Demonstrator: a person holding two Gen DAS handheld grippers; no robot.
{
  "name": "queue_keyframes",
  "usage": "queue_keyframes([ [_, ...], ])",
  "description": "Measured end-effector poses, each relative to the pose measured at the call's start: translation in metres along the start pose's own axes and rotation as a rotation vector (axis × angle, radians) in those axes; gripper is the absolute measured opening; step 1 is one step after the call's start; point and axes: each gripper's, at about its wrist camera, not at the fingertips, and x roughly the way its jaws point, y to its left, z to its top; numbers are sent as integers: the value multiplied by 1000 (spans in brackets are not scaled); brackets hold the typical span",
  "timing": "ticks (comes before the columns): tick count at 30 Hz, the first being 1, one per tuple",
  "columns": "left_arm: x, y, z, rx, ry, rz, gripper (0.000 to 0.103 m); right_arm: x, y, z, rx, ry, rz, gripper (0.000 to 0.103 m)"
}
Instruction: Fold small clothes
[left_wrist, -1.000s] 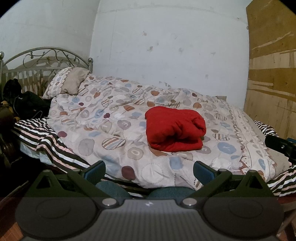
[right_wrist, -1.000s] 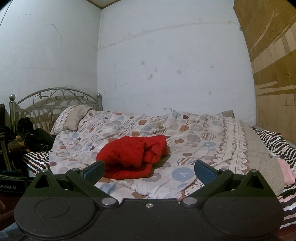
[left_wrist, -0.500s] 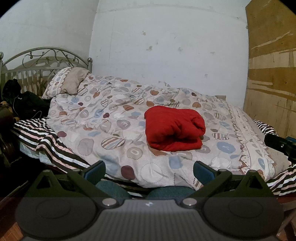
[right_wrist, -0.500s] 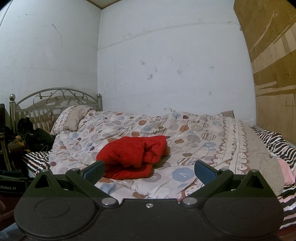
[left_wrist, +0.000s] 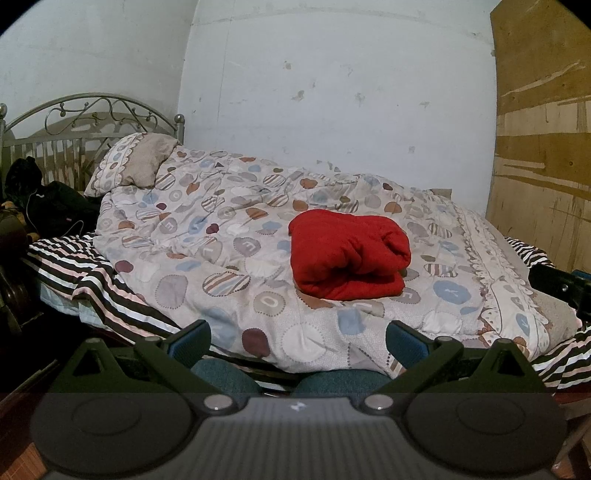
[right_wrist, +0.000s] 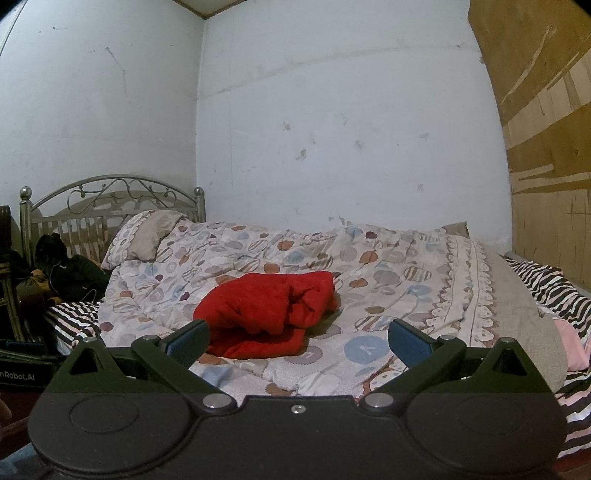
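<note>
Red garment (left_wrist: 347, 254): it lies in a thick, already doubled-over bundle on the quilt (left_wrist: 229, 236), mid-bed, well ahead of both my tools.
Left hand-held gripper (left_wrist: 297, 338): jaws spread wide, holding nothing, short of the bed's near edge.
Right hand-held gripper (right_wrist: 298, 338): also spread wide and empty; the garment sits ahead and to the left in this view.
Handling: I judge it soft, plush and light, limp with no stiffness, likely to slump or unroll if lifted by one layer.
Where to grip: I would pinch the rolled right-hand edge through all layers, or an outer corner on each side.
Surface: the quilt is puffy and rumpled, so it gives under pressure and could get caught in a pinch.
Room: metal headboard (right_wrist: 110, 199) and pillow (left_wrist: 136, 166) at left, white wall (right_wrist: 351, 129) behind, plywood panel (left_wrist: 543, 129) at right.
</note>
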Motion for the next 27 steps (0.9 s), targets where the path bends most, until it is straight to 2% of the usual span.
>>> queue_keyframes([
  [21,5,-2,-3,-2,23,-17,103,0,2,1,3,5,3,103],
  [25,9,1,1,-37,98,-15,103,-1,2,1,2,4,3,103],
  [27,9,3,0,-60,103,-17,103,-1,2,1,2,4,4,103],
])
